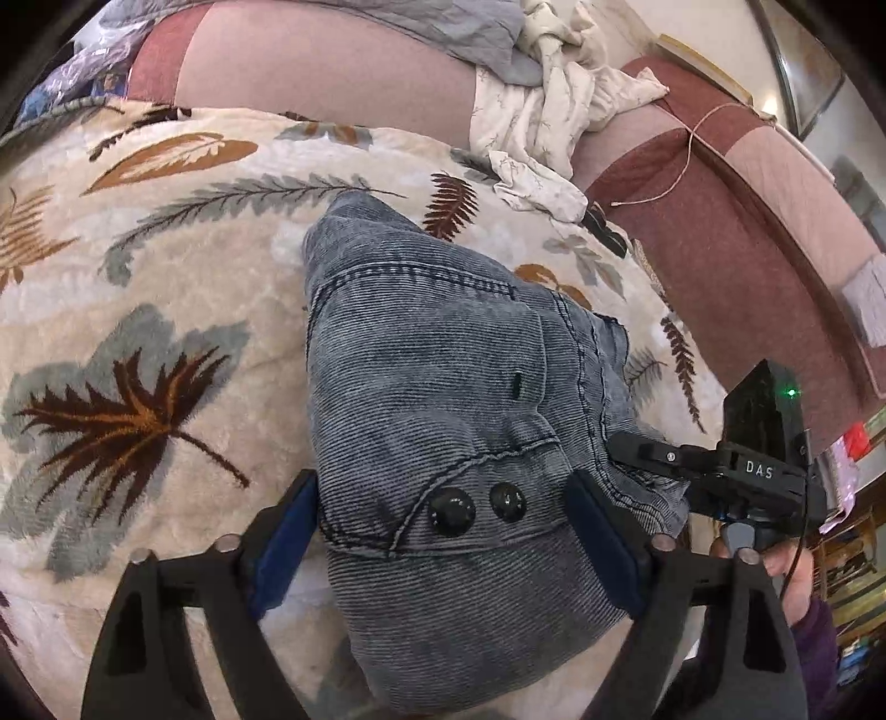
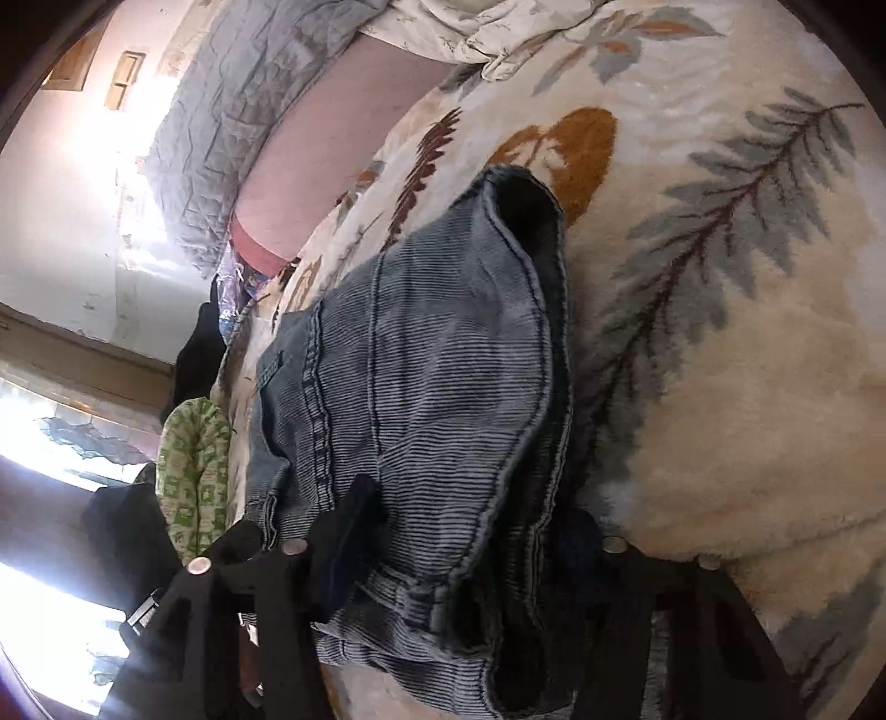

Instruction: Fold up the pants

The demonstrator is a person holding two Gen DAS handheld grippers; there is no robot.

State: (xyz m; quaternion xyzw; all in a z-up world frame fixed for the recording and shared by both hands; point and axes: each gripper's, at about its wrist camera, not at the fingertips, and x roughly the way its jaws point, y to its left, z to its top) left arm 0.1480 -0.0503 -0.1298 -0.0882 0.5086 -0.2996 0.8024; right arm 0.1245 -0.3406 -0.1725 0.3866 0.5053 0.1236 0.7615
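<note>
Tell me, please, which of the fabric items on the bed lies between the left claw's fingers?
The blue-grey corduroy pants, with two dark buttons at the waistband; the white patterned cloth and grey quilt lie far behind.

I count one pair of pants (image 1: 443, 387) with two buttons (image 1: 453, 512), one blanket (image 1: 138, 277), and two grippers (image 1: 443, 531).
</note>
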